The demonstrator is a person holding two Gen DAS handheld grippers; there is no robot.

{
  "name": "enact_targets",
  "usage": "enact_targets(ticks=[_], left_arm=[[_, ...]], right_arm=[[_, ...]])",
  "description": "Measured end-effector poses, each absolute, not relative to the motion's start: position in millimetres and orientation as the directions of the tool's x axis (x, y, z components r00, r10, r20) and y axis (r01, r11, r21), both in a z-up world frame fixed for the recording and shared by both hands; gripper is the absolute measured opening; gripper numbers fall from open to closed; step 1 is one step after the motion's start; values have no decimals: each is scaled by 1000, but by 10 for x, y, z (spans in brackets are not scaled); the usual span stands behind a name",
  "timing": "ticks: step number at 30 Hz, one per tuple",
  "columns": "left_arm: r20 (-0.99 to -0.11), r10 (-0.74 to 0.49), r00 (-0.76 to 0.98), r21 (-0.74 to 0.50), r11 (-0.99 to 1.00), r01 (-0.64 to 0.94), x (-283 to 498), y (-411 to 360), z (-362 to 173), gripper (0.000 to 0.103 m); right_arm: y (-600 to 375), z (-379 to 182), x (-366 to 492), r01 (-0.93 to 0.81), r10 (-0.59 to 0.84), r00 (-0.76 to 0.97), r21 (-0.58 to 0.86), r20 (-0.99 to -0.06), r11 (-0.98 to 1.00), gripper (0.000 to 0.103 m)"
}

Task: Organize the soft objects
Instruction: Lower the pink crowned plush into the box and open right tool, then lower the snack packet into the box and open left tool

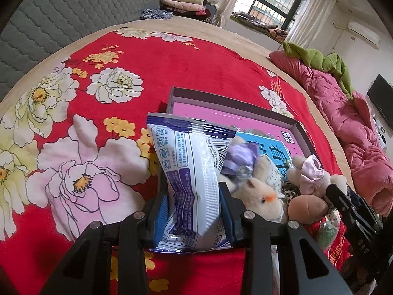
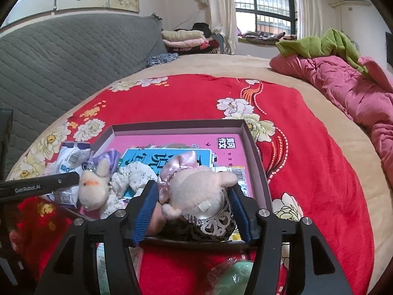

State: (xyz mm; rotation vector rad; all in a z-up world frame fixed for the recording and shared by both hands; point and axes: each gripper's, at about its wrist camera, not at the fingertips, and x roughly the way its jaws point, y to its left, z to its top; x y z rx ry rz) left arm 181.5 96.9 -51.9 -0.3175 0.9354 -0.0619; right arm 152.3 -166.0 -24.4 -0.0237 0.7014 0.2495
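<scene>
Already the box held one plush rabbit at eight o'clock. The left gripper pinched a tissue packet; the right gripper clamped a second plush over the box. Both awaited placing, and a green bundle lay outside.

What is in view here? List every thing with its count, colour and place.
packet: 1, white and blue, between the left gripper's fingers, at the box's left edge
doll: 1, pink plush with a pink bow and patterned dress, between the right gripper's fingers, over the box's near end
rabbit: 1, cream with a purple bow, at the box's near left corner
box: 1, shallow, dark walls, pink printed floor, on the blanket
blanket: 1, red with flowers, spread over the bed
quilt: 1, pink, bunched at the bed's right edge
green cloth: 1, on the quilt
folded bedding: 1 stack, cream and pink, near the window
left gripper: shut on the packet
right gripper: shut on the doll
</scene>
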Motion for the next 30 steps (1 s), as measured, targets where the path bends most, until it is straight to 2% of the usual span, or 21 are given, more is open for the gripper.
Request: enact_targets(ticks=[16,30], left_arm=[[-788,-200,582,-283,958,-54,1825,885,-535,39],[-797,-187,574,-267,962,-57,1823,880,-545,44]], right_arm=[[-1804,-156,1449,-197,208,749,88,-628,976,65],[-1872,-111,1356,-187,198,756,85,-623,979,68]])
